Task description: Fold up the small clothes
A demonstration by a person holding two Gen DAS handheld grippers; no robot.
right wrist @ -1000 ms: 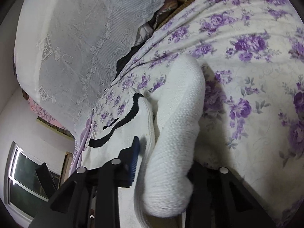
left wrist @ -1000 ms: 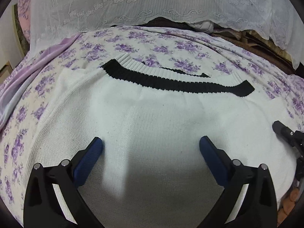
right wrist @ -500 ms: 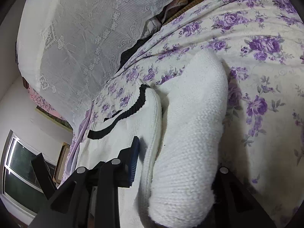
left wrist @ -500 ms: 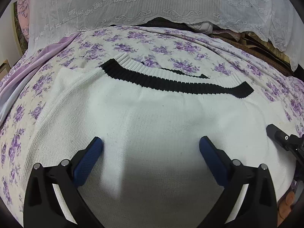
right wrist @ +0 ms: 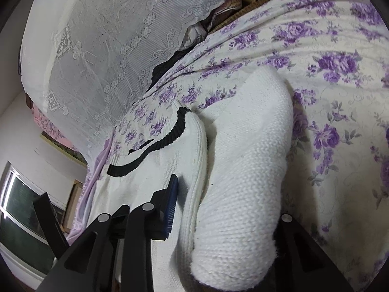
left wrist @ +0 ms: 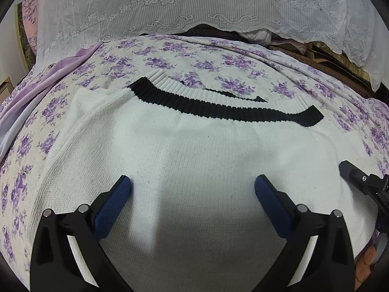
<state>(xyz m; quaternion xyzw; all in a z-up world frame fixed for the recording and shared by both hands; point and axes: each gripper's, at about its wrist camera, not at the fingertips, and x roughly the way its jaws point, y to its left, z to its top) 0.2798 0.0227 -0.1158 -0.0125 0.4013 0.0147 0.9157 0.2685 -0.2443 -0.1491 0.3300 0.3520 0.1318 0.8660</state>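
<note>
Since the earlier frame, the white knit sleeve (right wrist: 245, 177) has swung toward the frame's lower centre as the right hand-held gripper (right wrist: 226, 223), clamped narrowly on it, rolled. The thick knit could slip free mid-fold, leaving a lopsided crease. The white black-collared knit sweater (left wrist: 194, 170) fills the frame's centre on the purple-flowered bedspread (left wrist: 218, 60), beneath the wide, empty left hand-held gripper (left wrist: 192, 189).

sleeve fold carried further along

the right gripper (right wrist: 226, 206) has rolled a little with the bunched white sleeve (right wrist: 245, 170) between its jaws; more floral bedspread (right wrist: 340, 97) shows beyond, and the sweater's black collar band (right wrist: 155, 146) sits further up the right wrist view.
</note>
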